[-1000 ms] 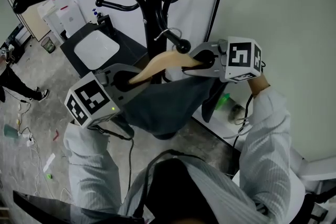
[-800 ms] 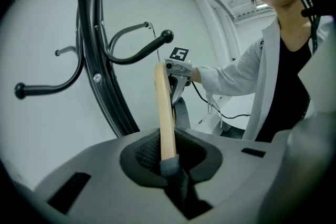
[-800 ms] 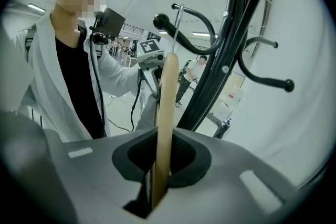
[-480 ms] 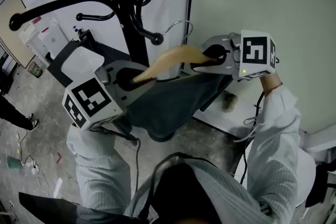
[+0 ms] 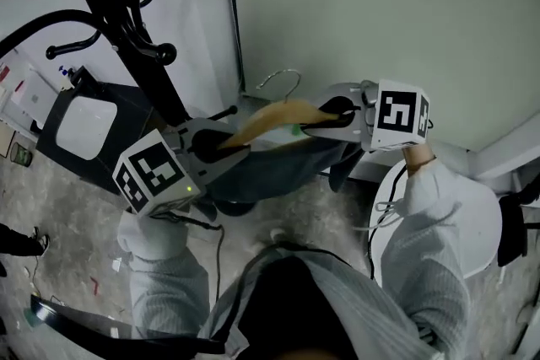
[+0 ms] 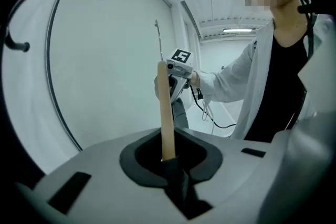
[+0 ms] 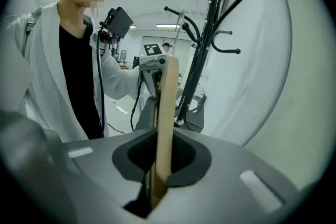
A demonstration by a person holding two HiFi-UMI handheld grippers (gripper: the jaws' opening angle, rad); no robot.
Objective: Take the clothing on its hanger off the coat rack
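I had the left gripper (image 5: 213, 147) clamped on one end of the wooden hanger (image 5: 272, 117) and the right gripper (image 5: 334, 109) clamped on the other. Dark garment (image 5: 272, 169) hung below, clear of the coat rack (image 5: 126, 23).

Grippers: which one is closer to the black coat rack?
The left gripper, right beside the coat rack and its slanting pole. The right gripper holds the other end of the hanger, farther off near the pale wall.

The hanger (image 5: 272, 115) is smooth, pale wood with a shiny metal wire hook (image 5: 283, 77). The clothing (image 5: 270, 169) is dark matt cloth. The coat rack (image 5: 126, 21) is glossy black metal. The floor (image 5: 67, 223) looks like rough grey concrete.
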